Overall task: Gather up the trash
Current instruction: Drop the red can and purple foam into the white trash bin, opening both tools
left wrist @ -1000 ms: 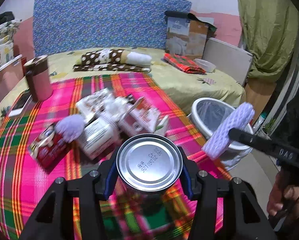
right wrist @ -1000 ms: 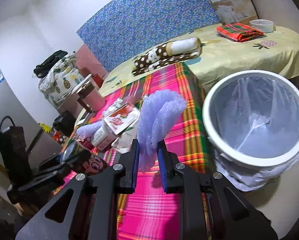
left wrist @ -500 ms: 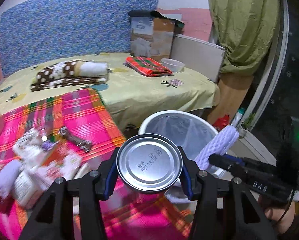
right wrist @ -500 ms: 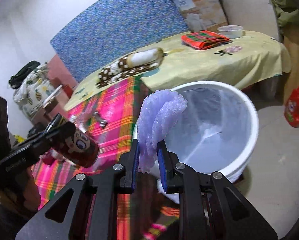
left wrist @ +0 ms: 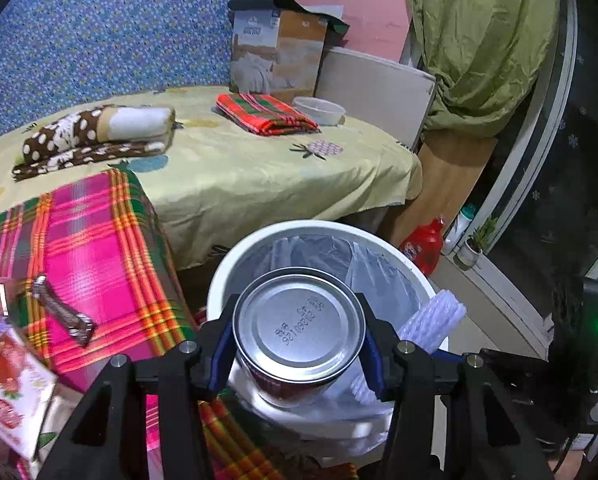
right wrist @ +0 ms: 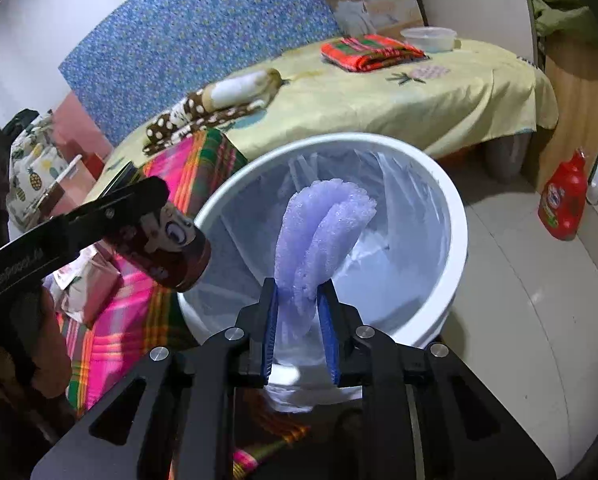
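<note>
Right wrist view: our right gripper point(right wrist: 301, 312) clamps purple foam point(right wrist: 319, 236) and our left gripper point(left wrist: 299, 346) a can point(left wrist: 299, 328), both over the lined bin point(right wrist: 455, 216); 2 wrappers point(left wrist: 11, 376) remain on the plaid cloth point(left wrist: 99, 232).

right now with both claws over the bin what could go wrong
1. The can, held by the left claw, hangs at the near rim of the white bin; released here, it may clip the rim and fall outside.
2. The purple foam net in the right claw is light and may cling to a blue pad.
</note>
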{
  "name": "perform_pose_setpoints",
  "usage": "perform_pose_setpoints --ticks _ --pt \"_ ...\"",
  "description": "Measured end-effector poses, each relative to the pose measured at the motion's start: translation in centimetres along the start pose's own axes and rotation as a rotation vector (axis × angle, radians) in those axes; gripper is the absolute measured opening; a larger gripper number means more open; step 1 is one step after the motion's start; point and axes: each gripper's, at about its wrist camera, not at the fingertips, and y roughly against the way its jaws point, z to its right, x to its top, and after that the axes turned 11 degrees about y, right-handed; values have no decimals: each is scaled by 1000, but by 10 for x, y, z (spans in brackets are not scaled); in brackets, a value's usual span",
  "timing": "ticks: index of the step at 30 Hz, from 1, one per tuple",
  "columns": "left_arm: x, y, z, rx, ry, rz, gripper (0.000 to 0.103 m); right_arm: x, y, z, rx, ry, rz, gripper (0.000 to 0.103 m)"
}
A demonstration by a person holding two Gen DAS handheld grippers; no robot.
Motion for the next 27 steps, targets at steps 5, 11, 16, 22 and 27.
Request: perform_pose_setpoints --ticks 5,11,16,22,27 --pt "-4 -16 4 -13 -6 -47 55 -3 0 7 -3 -28 -19 31" --pt "-10 -21 2 -6 -3 -69 55 -6 -1 9 -6 -30 -33 39" --pt "-10 -17 0 -3 -1 -57 60 -6 2 7 -7 -23 -26 39" --pt "-12 -6 -3 2 3 -42 61 -8 13 3 -2 -21 10 39" --pt "-18 13 -7 11 3 -17 61 -9 22 -7 11 -1 48 39"
